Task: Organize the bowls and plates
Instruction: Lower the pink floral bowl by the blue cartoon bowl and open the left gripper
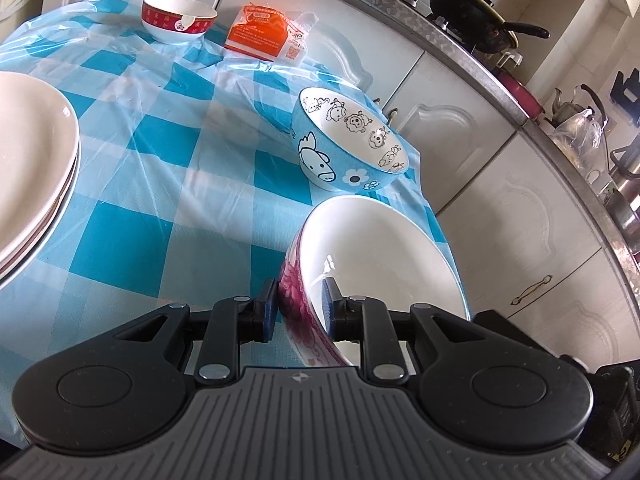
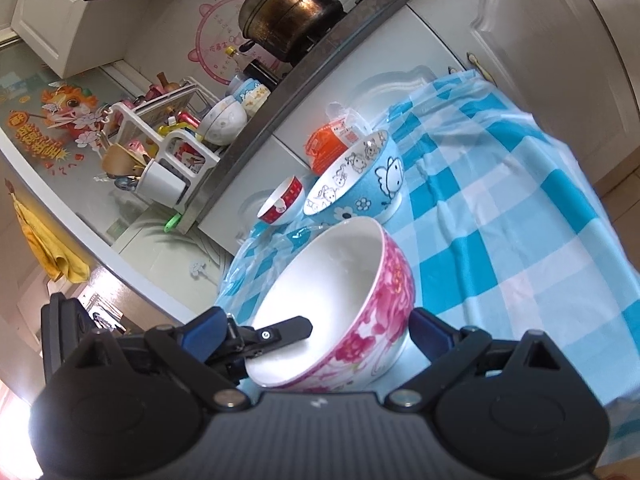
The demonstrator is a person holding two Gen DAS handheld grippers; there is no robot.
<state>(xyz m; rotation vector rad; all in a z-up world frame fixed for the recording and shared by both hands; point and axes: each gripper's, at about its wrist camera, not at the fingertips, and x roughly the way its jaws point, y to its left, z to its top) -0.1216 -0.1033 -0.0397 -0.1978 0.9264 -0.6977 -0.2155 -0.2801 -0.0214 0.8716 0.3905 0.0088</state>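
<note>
Checked blue tablecloth [image 1: 168, 184] by kitchen cabinets | plate stack [image 1: 32, 168] far left | pink floral bowl [image 1: 376, 264] at near edge, left gripper [image 1: 300, 308] pinching its rim wall, seemingly firm | right gripper [image 2: 316, 332] spread wide, straddling the bowl.

Right wrist view. The pink floral bowl [image 2: 344, 300] sits tilted between the spread blue-padded fingers of the right gripper [image 2: 316, 332] — neither pad visibly touches it. The left gripper [image 2: 276, 334] reaches in from the left, one black finger inside the bowl's white interior near the rim. Beyond it, on the blue-checked tablecloth [image 2: 500, 216], stand a blue cartoon bowl [image 2: 360, 184] and, just beside it, a small red-banded bowl [image 2: 282, 200] — an orange packet [image 2: 324, 148] lies behind them.
</note>
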